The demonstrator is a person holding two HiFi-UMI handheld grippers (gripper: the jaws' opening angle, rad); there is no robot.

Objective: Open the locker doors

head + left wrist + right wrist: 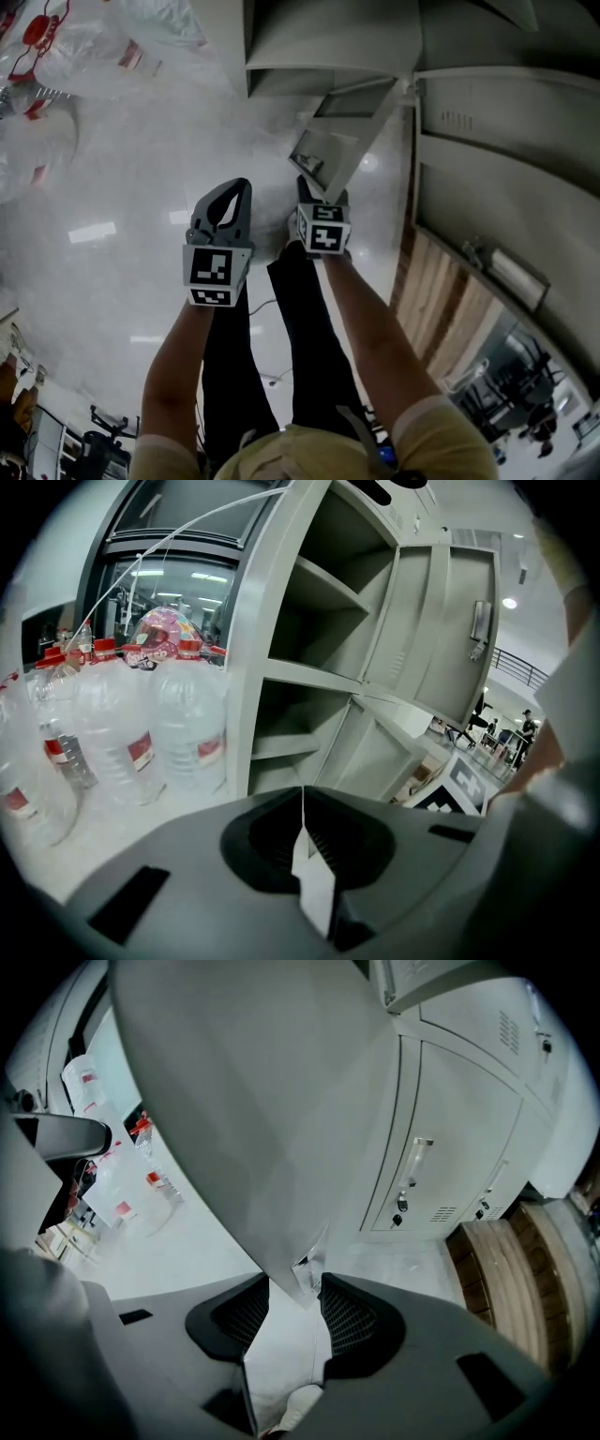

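Note:
The grey lockers (487, 141) run along the right of the head view. One open door (349, 141) swings out towards me, and my right gripper (321, 195) is at its lower edge. In the right gripper view that door (253, 1101) fills the upper left, and its bottom corner with a small latch plate (307, 1271) sits between the jaws of the right gripper (294, 1283), which pinch it. My left gripper (234, 192) hangs beside it, shut and holding nothing. The left gripper (302, 797) faces an open locker with bare shelves (319, 583).
Packs of water bottles (122, 733) stand left of the lockers, also in the head view's top left (56, 75). Closed locker doors with handles (417, 1162) lie ahead of the right gripper. A wooden slatted bench (441, 300) stands at the right.

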